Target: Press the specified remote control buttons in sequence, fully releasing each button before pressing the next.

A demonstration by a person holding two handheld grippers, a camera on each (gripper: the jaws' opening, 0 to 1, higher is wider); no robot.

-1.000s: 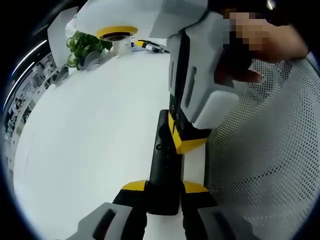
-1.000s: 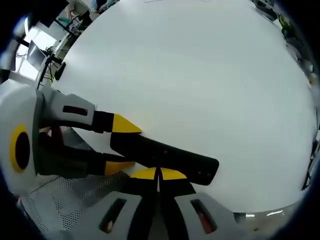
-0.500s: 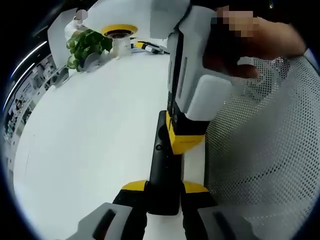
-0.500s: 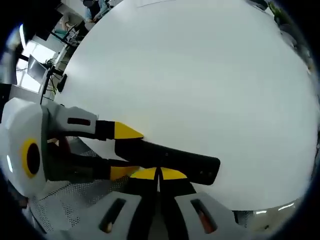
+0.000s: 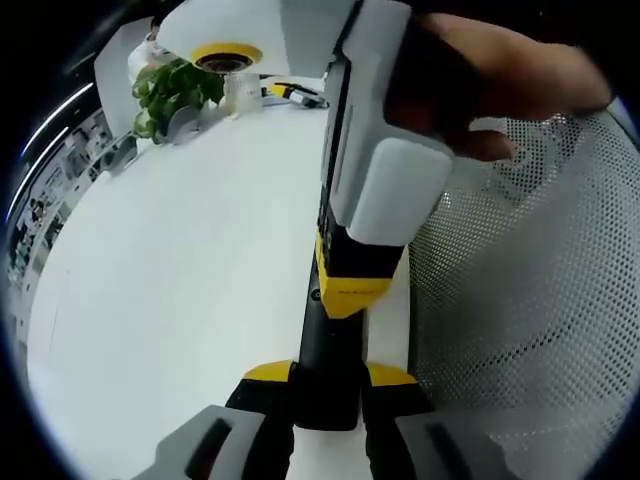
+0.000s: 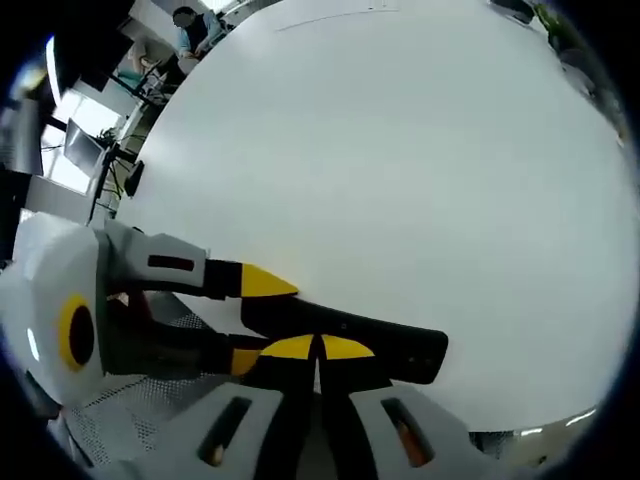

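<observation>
The black remote control (image 5: 327, 370), lying on the white table (image 5: 180, 280), is clamped by the left gripper (image 5: 328, 378); the right gripper's (image 6: 317, 347) closed tips are set upon a button, full release being judged due next.

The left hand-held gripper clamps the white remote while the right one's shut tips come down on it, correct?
Not quite: the remote is black, as the left gripper view shows. The left hand-held gripper does clamp it, and the right hand-held gripper has its shut tips on it.
</observation>
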